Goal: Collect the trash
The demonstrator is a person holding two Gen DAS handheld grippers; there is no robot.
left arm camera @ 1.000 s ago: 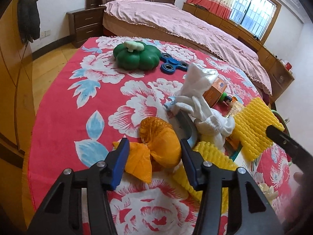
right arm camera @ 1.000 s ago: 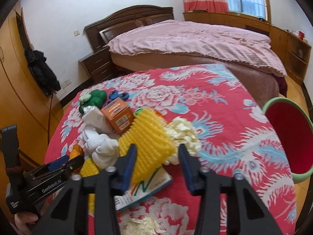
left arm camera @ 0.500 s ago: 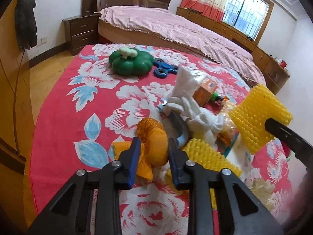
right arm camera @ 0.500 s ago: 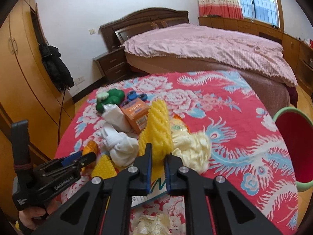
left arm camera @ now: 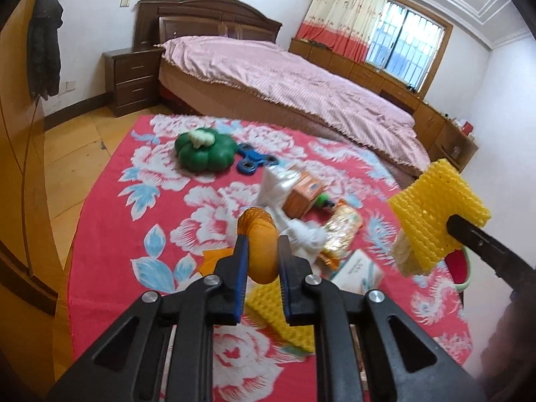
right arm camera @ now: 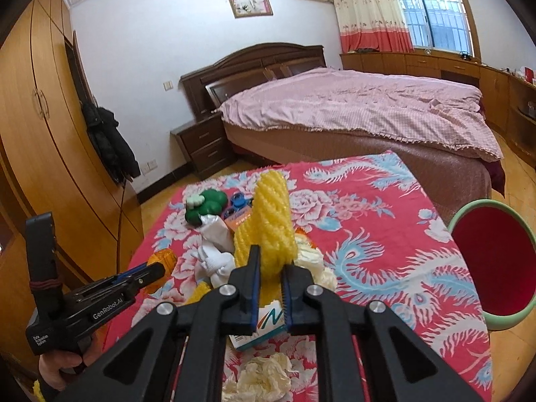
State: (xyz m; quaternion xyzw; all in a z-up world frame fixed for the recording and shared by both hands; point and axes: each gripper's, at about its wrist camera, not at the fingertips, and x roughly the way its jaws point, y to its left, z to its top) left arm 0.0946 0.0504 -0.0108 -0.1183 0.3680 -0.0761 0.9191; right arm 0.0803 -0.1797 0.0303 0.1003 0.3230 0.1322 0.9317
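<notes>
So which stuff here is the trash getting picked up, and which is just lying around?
Trash job:
- orange net, in left gripper, jaws closing
- yellow foam net, in right gripper
- red bin
- crumpled tissue

Lying about:
- green pumpkin toy
- blue fidget spinner

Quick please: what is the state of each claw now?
Left claw: closing on the orange net.
Right claw: shut on the yellow foam sleeve.

Walls: I see white walls (right arm camera: 160, 33).
Bed: pink cover (right arm camera: 351, 107), dark headboard (right arm camera: 254, 63).
Window: barred (right arm camera: 432, 3), curtained.
Floor: wood (left arm camera: 73, 154).
</notes>
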